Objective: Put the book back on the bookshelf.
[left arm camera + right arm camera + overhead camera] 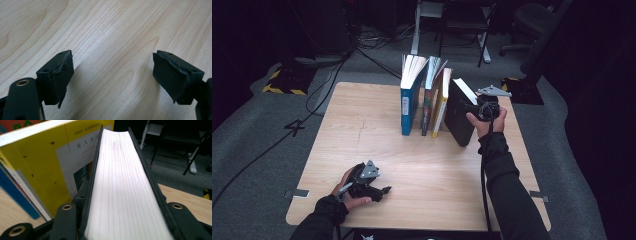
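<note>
A black-covered book (459, 117) (122, 182) stands tilted at the right end of a row of upright books, white page edges upward. My right gripper (473, 107) (125, 205) is shut on it from the right, one jaw against each cover. Beside it stands a yellow book (440, 102) (50, 165), its cover close to the black book's left cover. My left gripper (384, 191) (112, 75) rests low over the table's near left part, open, with bare wood between its pads (60, 77).
The row also holds a blue book (408, 107) and a dark-spined one (428, 100), fanned open at the top, on the wooden table (362, 130). Cables, chair legs and a desk frame lie on the grey floor beyond the far edge.
</note>
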The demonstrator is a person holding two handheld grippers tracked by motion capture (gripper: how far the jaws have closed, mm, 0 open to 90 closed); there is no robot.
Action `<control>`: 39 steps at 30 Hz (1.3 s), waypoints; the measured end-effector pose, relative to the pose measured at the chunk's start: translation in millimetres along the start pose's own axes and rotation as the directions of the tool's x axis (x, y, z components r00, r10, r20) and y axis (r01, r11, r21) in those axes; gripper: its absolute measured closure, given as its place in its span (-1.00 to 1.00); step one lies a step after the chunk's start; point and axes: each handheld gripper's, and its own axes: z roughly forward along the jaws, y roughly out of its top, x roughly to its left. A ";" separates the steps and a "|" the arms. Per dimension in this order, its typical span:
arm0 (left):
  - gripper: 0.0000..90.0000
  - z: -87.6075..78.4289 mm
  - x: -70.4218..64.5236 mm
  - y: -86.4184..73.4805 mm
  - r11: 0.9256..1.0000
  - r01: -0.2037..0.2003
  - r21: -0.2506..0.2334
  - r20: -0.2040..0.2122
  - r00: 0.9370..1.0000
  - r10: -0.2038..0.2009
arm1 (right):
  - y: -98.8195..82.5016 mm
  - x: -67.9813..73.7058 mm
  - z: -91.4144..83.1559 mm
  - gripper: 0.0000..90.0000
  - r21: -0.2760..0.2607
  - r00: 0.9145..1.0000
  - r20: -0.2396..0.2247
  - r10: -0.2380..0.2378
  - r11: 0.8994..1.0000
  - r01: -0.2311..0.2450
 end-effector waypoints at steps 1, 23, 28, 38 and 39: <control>-0.61 0.0 0.0 0.0 1.000 0.000 0.000 0.000 1.000 0.000 | 0.2 -0.7 -0.8 0.08 0.002 1.000 -0.006 0.012 1.000 -0.012; -0.61 0.1 0.0 0.0 1.000 0.000 0.000 0.002 1.000 0.000 | 10.5 -4.7 -1.3 0.17 0.064 1.000 -0.020 0.009 0.998 -0.008; -0.62 0.2 -0.1 0.0 1.000 0.001 -0.001 0.005 1.000 -0.001 | 18.6 0.0 1.1 0.17 0.033 1.000 0.021 0.019 0.999 -0.020; -0.61 -0.7 -2.0 -1.0 1.000 -0.015 -0.001 0.017 1.000 0.015 | 45.9 8.5 11.7 0.17 0.009 0.991 0.127 0.048 0.999 -0.050; -0.61 -0.8 -2.1 -1.1 1.000 -0.016 -0.001 0.017 1.000 0.016 | 46.5 9.6 14.2 0.17 0.005 0.989 0.138 0.046 0.999 -0.047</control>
